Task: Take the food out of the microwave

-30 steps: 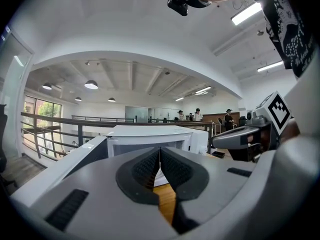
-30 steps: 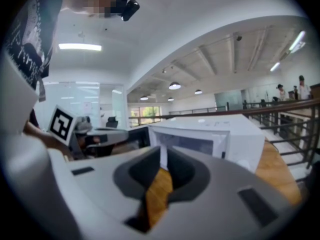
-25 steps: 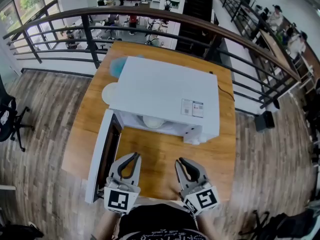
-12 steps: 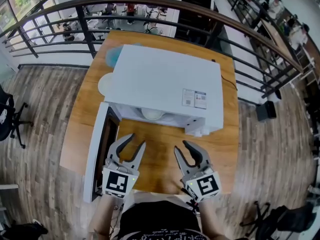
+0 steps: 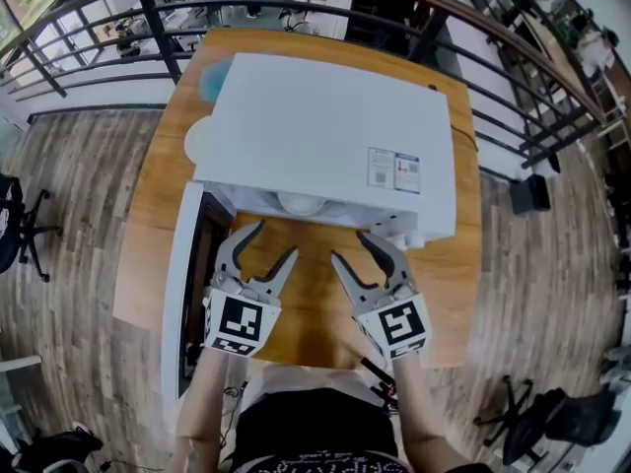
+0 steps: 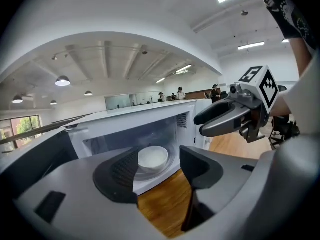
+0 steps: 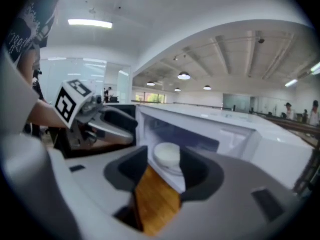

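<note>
A white microwave (image 5: 325,136) stands on the wooden table (image 5: 315,308) with its door (image 5: 179,289) swung open to the left. Inside sits a white bowl (image 5: 301,203) on the turntable, also visible in the left gripper view (image 6: 152,156) and the right gripper view (image 7: 167,155). My left gripper (image 5: 268,242) hovers just in front of the opening, left of the bowl. My right gripper (image 5: 352,247) hovers beside it, to the right. Both have just been opening their jaws and stand open with nothing between them, as the left gripper (image 6: 159,170) and right gripper (image 7: 162,176) show in their own views.
A white plate (image 5: 195,141) and a pale blue thing (image 5: 212,79) lie on the table behind the microwave's left side. A dark railing (image 5: 148,18) runs behind the table. An office chair (image 5: 15,230) stands on the wood floor at the left.
Both grippers have moved forward over the table to the microwave's opening. Their jaws went from shut to wide open. The view has tilted further down.
</note>
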